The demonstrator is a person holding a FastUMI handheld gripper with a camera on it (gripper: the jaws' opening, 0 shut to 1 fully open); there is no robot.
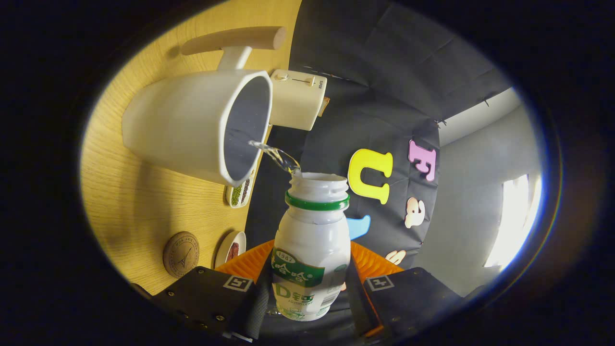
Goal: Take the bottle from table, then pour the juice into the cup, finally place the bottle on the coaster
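Note:
My gripper [311,288] is shut on a small white bottle [311,240] with a green neck ring and green label, held between both fingers. The whole view is rolled over, so the bottle is tipped toward the cup. A thin clear stream [276,156] runs from the bottle's open mouth into the white cup [192,129], which has a long wooden handle and stands on the wooden table [125,192] just beyond the bottle. A round brown coaster [180,254] lies on the table close to my left finger [211,293].
A cream toaster-like box [298,98] stands behind the cup against the black cloth wall. Two small dishes with beans lie between the cup and my fingers: one green and dark [239,193], one reddish [231,250].

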